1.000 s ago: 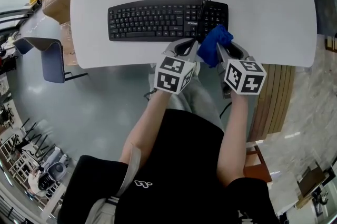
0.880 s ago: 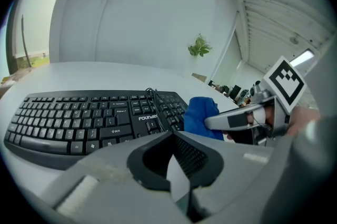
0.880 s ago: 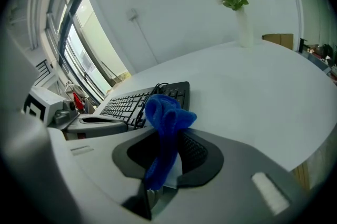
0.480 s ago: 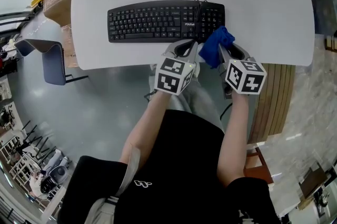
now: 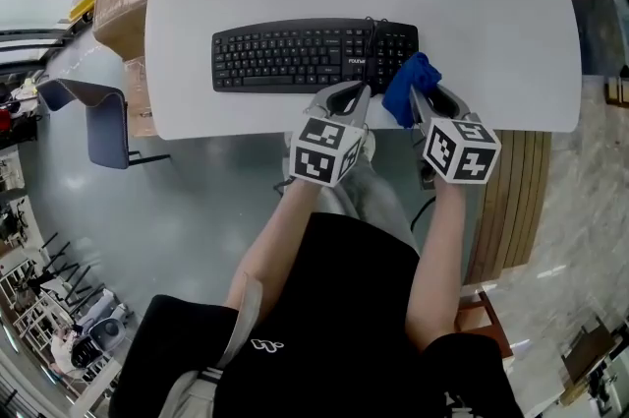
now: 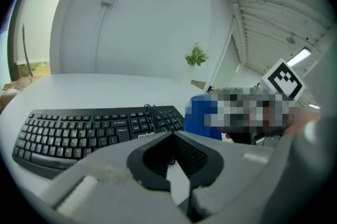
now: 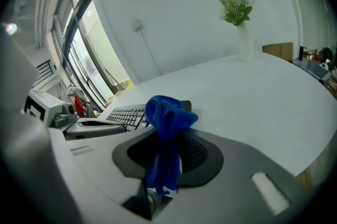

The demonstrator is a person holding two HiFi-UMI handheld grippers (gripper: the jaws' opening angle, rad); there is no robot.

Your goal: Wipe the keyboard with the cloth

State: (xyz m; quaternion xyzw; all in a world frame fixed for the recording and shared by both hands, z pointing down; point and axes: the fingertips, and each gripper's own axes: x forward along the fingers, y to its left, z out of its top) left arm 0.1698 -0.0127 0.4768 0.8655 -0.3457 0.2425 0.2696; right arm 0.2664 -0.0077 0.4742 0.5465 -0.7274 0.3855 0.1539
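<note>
The white surface [image 5: 491,32] and the black keyboard [image 5: 295,54] sit a little lower and further right in the head view than they did a second ago. The two tools have kept their places against each other, so this looks more like a shift of the head than of the hands. The relation that matters to the task is unchanged. The blue cloth [image 5: 408,84] still bunches over the near right corner of the keyboard, by the number pad, and whether it touches the keys cannot be told. I judge that the wiping stroke has not got going yet, with nearly the whole length of the keyboard left to cover.

Both forearms reach forward from the body with bent elbows, side by side at the near edge of the surface, marker cubes up. The right tool [image 5: 425,93] is clamped on the cloth, which sticks up from between its jaws. The left tool [image 5: 346,91] is drawn together with nothing in it, just in front of the keyboard's near edge.
</note>
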